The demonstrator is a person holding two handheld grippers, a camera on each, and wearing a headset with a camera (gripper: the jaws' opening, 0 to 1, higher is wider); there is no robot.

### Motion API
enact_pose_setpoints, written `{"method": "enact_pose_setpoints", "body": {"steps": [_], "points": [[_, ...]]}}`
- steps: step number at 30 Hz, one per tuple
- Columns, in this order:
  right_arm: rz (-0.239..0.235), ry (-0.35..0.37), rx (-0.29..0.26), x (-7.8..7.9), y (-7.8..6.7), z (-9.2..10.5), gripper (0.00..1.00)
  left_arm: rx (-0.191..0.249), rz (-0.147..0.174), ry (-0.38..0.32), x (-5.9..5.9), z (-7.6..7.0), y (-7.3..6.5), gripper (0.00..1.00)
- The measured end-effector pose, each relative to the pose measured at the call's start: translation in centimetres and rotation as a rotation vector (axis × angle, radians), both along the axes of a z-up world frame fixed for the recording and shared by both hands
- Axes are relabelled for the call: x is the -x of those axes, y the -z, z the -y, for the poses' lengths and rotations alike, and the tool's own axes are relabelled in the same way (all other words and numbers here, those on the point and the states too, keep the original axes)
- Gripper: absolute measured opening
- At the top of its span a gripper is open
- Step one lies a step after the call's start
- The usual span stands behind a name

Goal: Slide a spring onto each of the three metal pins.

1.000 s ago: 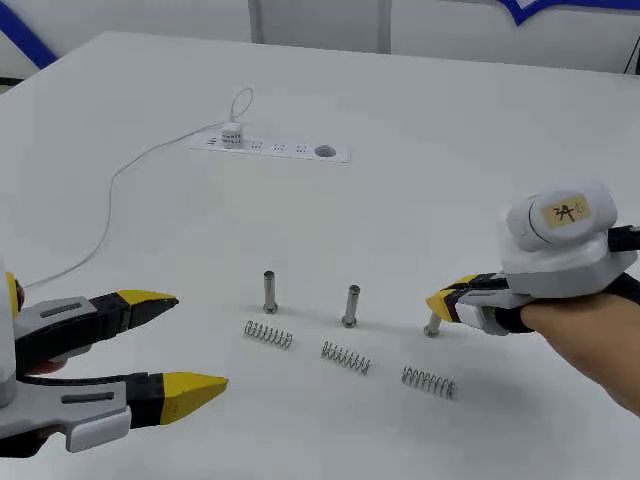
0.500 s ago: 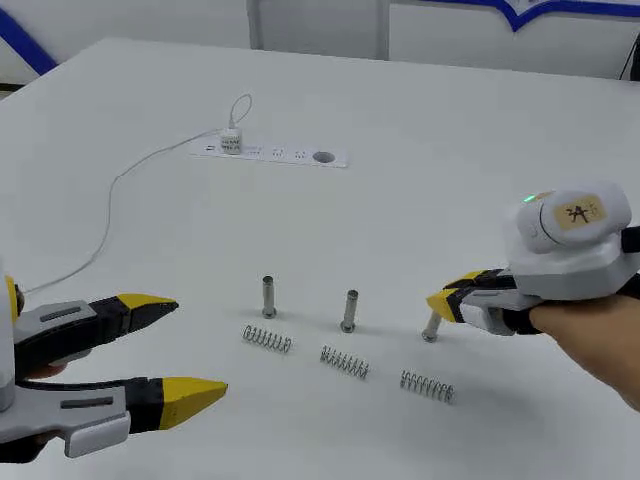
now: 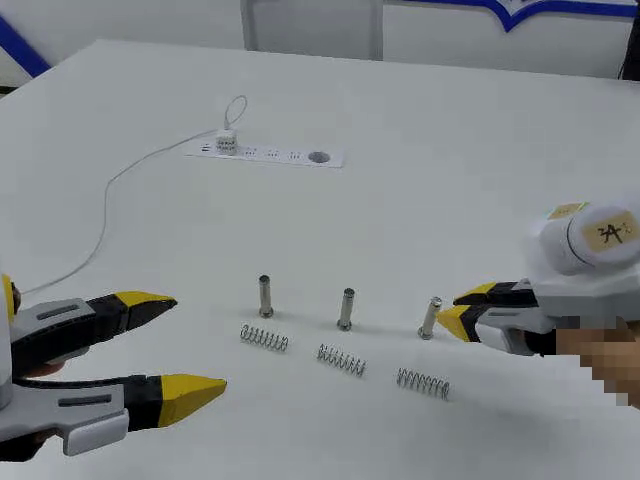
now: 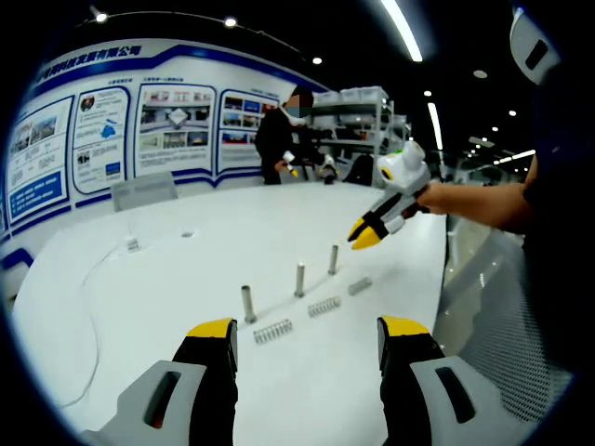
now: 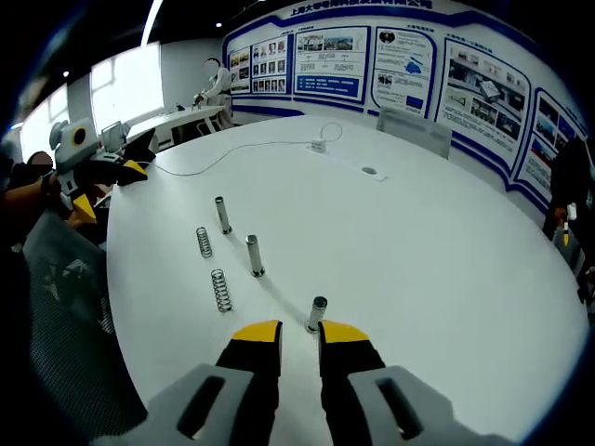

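Presently: my right gripper (image 3: 459, 308), fingers (image 5: 257, 336) narrowly parted and empty, sits just beside the rightmost pin (image 3: 430, 317) at centre-right; best closed squarely on its shaft while my left gripper (image 3: 192, 342), wide open and empty, fetches the spring (image 3: 422, 382) lying below it on the surface (image 3: 420, 210).

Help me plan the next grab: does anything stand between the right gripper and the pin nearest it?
Nothing visible does. The right gripper points straight at that pin, with bare table between; the closest spring lies off to the side.

Left gripper (image 3: 200, 341) gapes; right gripper (image 3: 448, 308) (level) narrow-gapped.
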State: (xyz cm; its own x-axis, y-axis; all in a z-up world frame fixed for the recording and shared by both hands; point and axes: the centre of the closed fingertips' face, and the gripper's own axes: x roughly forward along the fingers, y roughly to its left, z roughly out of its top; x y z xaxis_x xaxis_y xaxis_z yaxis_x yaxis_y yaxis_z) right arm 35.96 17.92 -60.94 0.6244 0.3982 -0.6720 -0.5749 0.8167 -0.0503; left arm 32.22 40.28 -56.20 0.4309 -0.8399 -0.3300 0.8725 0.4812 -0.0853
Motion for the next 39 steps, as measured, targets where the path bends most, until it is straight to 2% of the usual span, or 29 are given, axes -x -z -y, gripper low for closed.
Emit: {"method": "enact_pose_setpoints", "body": {"steps": [5, 10, 13, 18, 25, 30, 34, 39], "points": [[-0.028, -0.044, 0.008, 1.3, 1.0, -0.2, 0.16, -0.003, 0.003, 0.003, 0.0, 0.1, -0.1, 0.62], [-0.074, -0.124, 0.028, 2.5, 2.5, -0.8, 0.16, -0.006, 0.003, 0.006, 0.1, 0.1, 0.0, 0.62], [-0.111, -0.201, 0.049, 3.2, 3.9, -1.1, 0.17, -0.007, 0.003, 0.003, 0.0, 0.0, 0.0, 0.62], [-0.151, -0.279, 0.086, 3.7, 5.0, -1.1, 0.17, -0.01, 0.001, 0.001, -0.1, -0.1, 0.2, 0.62], [-0.178, -0.382, 0.125, 3.8, 5.8, -1.3, 0.17, -0.014, -0.003, 0.0, -0.1, 0.0, 0.3, 0.62], [-0.2, -0.477, 0.194, 4.0, 6.4, -1.3, 0.17, -0.018, -0.006, 0.002, 0.1, 0.1, 0.2, 0.62], [-0.213, -0.512, 0.189, 3.8, 6.6, -1.5, 0.17, -0.019, -0.008, 0.001, 0.2, 0.2, 0.2, 0.62], [-0.239, -0.557, 0.213, 4.2, 7.2, -1.5, 0.16, -0.022, -0.011, 0.005, 0.3, 0.2, 0.2, 0.62]]}}
